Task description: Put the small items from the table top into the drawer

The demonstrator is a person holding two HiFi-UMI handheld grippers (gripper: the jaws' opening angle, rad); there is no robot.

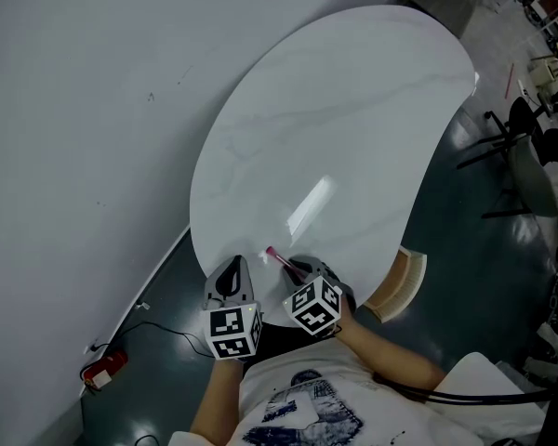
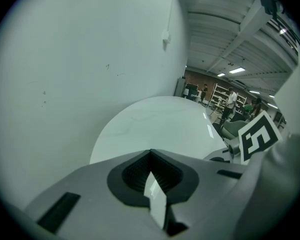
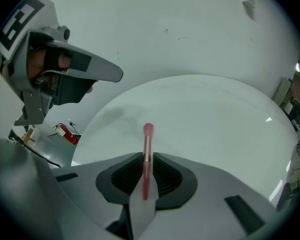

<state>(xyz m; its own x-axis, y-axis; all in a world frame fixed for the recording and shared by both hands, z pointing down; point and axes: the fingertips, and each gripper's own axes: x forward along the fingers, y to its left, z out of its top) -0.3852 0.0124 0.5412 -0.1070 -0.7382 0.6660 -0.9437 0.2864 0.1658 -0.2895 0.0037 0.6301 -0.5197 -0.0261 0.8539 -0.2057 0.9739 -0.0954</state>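
A thin pink brush (image 1: 277, 257) with a rounded tip sticks out past the near edge of the white oval table (image 1: 353, 137). My right gripper (image 1: 298, 269) is shut on it. In the right gripper view the brush (image 3: 148, 144) runs straight up between the two dark pads, which press on both of its sides, and its tip hangs just over the table. My left gripper (image 1: 234, 266) hovers close to the left of the right one, at the table's near edge, shut with nothing in it (image 2: 150, 156). A pale drawer (image 1: 405, 282) juts out open under the table's right edge.
A grey wall (image 1: 74, 110) runs close along the table's left side. On the dark floor lie a red device (image 1: 102, 370) and its cable at the lower left. Black chairs (image 1: 525, 156) stand to the right. The table top shows only a light glare.
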